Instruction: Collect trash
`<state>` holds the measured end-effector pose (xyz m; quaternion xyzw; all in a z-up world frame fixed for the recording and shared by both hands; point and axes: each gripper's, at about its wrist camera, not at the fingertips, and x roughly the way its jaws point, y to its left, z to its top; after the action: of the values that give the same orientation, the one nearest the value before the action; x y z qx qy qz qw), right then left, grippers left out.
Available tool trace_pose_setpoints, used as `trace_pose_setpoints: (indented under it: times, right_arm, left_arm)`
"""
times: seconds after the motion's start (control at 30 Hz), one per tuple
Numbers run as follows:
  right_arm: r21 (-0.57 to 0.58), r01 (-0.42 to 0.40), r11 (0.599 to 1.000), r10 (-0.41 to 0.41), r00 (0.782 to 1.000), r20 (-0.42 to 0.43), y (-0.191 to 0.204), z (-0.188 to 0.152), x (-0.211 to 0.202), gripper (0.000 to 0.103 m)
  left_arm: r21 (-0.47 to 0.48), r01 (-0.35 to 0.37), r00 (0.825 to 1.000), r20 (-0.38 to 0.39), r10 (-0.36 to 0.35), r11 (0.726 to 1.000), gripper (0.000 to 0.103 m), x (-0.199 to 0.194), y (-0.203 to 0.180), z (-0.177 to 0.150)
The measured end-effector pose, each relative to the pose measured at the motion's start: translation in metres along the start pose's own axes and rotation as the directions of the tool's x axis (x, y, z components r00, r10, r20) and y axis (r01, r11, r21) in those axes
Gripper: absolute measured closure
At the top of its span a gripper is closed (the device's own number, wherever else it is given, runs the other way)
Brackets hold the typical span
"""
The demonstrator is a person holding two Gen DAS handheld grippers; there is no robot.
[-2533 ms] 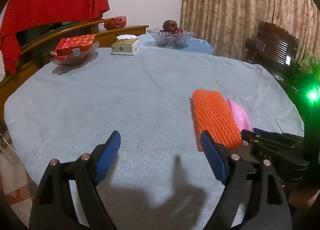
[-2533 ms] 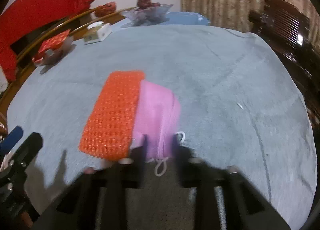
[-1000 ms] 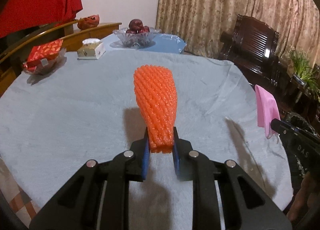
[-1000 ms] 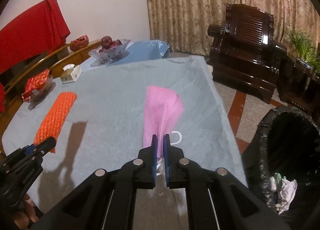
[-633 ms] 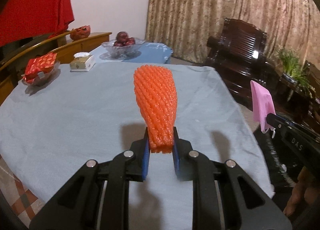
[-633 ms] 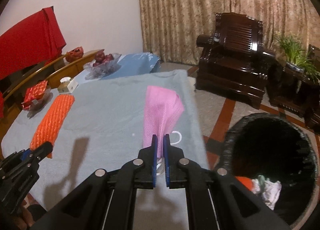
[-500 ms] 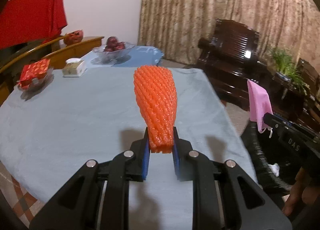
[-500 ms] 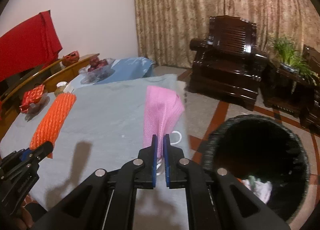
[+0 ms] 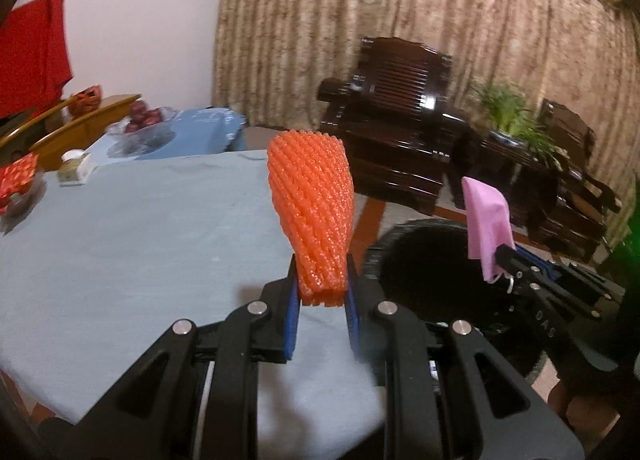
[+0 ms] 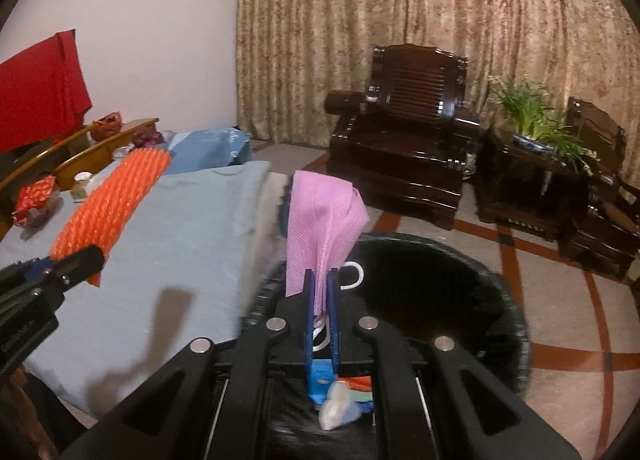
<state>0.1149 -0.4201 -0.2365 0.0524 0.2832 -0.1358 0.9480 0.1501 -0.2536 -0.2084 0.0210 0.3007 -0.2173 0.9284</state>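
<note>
Left gripper (image 9: pixel 322 280): blue-padded fingers (image 9: pixel 292 308) pinching the lower end of an orange foam fruit net (image 9: pixel 312 216), held upright above the near edge of the tabletop (image 9: pixel 120 240), which is covered in a pale blue cloth. Right gripper (image 10: pixel 321 292): fingers pressed nearly together on the bottom edge of a pink face mask (image 10: pixel 320 220), white ear loop (image 10: pixel 354 274) hanging out to the right side. Mask held up over the open mouth of a black-lined trash bin (image 10: pixel 460 272), standing on the floor just beside the tabletop. Inside the bin, crumpled white paper (image 10: pixel 338 410) and bits of orange and blue waste. At the far end of the tabletop: glass bowl of red fruit (image 9: pixel 146 124), tissue box (image 9: pixel 74 170), red packet (image 9: pixel 16 176). Behind the bin: dark wooden armchair (image 10: pixel 404 128), potted plant (image 10: pixel 536 116), patterned curtain (image 10: pixel 400 0).
</note>
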Motion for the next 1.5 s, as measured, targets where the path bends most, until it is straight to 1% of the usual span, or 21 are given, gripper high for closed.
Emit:
trace_pose_setpoints:
  times: [0.23, 0.33, 0.43, 0.5, 0.53, 0.57, 0.6, 0.67, 0.83, 0.9, 0.97, 1.03, 1.13, 1.2, 1.23, 1.27, 1.3, 1.33, 1.37, 1.4, 1.5]
  right_arm:
    - [-0.001, 0.009, 1.000, -0.009, 1.000, -0.005, -0.045, -0.008, 0.009, 0.097]
    - [0.005, 0.004, 1.000, -0.004, 1.000, -0.017, -0.063, -0.014, 0.017, 0.096]
    - [-0.003, -0.006, 1.000, 0.005, 0.998, -0.055, -0.080, -0.020, 0.030, 0.091]
    - [-0.001, 0.009, 1.000, -0.009, 0.999, -0.053, -0.090, -0.026, 0.032, 0.085]
    - [0.007, 0.013, 1.000, -0.013, 0.998, -0.059, -0.094, -0.027, 0.033, 0.075]
    - [0.022, 0.025, 0.999, -0.024, 0.998, -0.057, -0.099, -0.028, 0.032, 0.074]
    - [0.029, 0.028, 0.999, -0.027, 0.998, -0.055, -0.099, -0.030, 0.029, 0.074]
    - [0.047, 0.031, 0.998, -0.028, 0.998, -0.058, -0.104, -0.032, 0.027, 0.074]
    - [0.083, 0.037, 0.996, -0.032, 0.998, -0.057, -0.103, -0.030, 0.020, 0.074]
    - [0.090, 0.039, 0.995, -0.034, 0.998, -0.057, -0.100, -0.028, 0.017, 0.074]
    - [0.096, 0.036, 0.995, -0.031, 0.998, -0.053, -0.098, -0.025, 0.013, 0.073]
    - [0.101, 0.037, 0.994, -0.032, 0.998, -0.048, -0.093, -0.021, 0.008, 0.072]
    - [0.120, 0.045, 0.992, -0.040, 0.998, -0.042, -0.087, -0.014, -0.002, 0.064]
    - [0.136, 0.047, 0.990, -0.042, 0.999, -0.033, -0.080, -0.009, -0.013, 0.054]
    - [0.140, 0.051, 0.989, -0.047, 0.998, -0.030, -0.076, -0.009, -0.017, 0.051]
    - [0.146, 0.052, 0.988, -0.049, 0.998, -0.024, -0.070, -0.006, -0.024, 0.044]
    - [0.149, 0.052, 0.987, -0.049, 0.999, -0.021, -0.067, -0.004, -0.029, 0.037]
    - [0.149, 0.053, 0.987, -0.051, 0.999, -0.017, -0.062, -0.001, -0.035, 0.035]
    - [0.145, 0.054, 0.988, -0.053, 0.999, -0.011, -0.054, 0.003, -0.043, 0.030]
    - [0.141, 0.053, 0.989, -0.053, 0.999, -0.004, -0.049, 0.007, -0.048, 0.025]
    - [0.144, 0.055, 0.988, -0.059, 0.998, 0.020, -0.030, 0.018, -0.068, 0.015]
  left_arm:
    - [0.015, 0.054, 0.998, -0.044, -0.053, 0.998, 0.084, 0.019, -0.058, -0.011]
    - [0.003, 0.069, 0.995, -0.072, -0.069, 0.998, 0.084, 0.029, -0.072, -0.015]
    - [-0.003, 0.083, 0.991, -0.102, -0.082, 0.997, 0.083, 0.039, -0.088, -0.019]
    - [0.020, 0.084, 0.991, -0.102, -0.081, 0.996, 0.077, 0.043, -0.098, -0.023]
    - [0.024, 0.081, 0.992, -0.099, -0.079, 0.996, 0.073, 0.042, -0.100, -0.024]
    - [0.027, 0.076, 0.992, -0.098, -0.074, 0.997, 0.063, 0.042, -0.102, -0.025]
    - [0.027, 0.071, 0.993, -0.099, -0.068, 0.997, 0.056, 0.042, -0.103, -0.027]
    - [0.030, 0.068, 0.993, -0.103, -0.065, 0.997, 0.055, 0.041, -0.102, -0.028]
    - [0.030, 0.053, 0.994, -0.093, -0.050, 0.998, 0.045, 0.033, -0.093, -0.027]
    - [0.035, 0.041, 0.996, -0.079, -0.038, 0.999, 0.039, 0.027, -0.089, -0.025]
    - [0.032, 0.035, 0.997, -0.063, -0.033, 0.999, 0.036, 0.020, -0.084, -0.022]
    - [0.022, 0.028, 0.998, -0.050, -0.027, 0.999, 0.030, 0.013, -0.077, -0.017]
    - [0.005, 0.017, 0.999, -0.028, -0.017, 1.000, 0.022, 0.001, -0.065, -0.010]
    - [0.004, 0.005, 1.000, -0.014, -0.005, 1.000, 0.017, -0.010, -0.055, -0.004]
    - [0.006, -0.004, 1.000, -0.006, 0.004, 1.000, 0.015, -0.015, -0.051, -0.002]
    - [0.011, -0.014, 1.000, 0.001, 0.014, 1.000, 0.012, -0.021, -0.047, 0.001]
    - [0.024, -0.034, 0.999, 0.013, 0.034, 0.999, 0.011, -0.030, -0.041, 0.005]
    - [0.033, -0.049, 0.999, 0.021, 0.048, 0.998, 0.010, -0.035, -0.036, 0.007]
    - [0.040, -0.067, 0.997, 0.034, 0.066, 0.997, 0.007, -0.043, -0.031, 0.010]
    - [0.044, -0.082, 0.996, 0.043, 0.080, 0.996, 0.006, -0.050, -0.026, 0.013]
    - [0.008, -0.127, 0.990, 0.067, 0.126, 0.992, 0.005, -0.074, -0.002, 0.023]
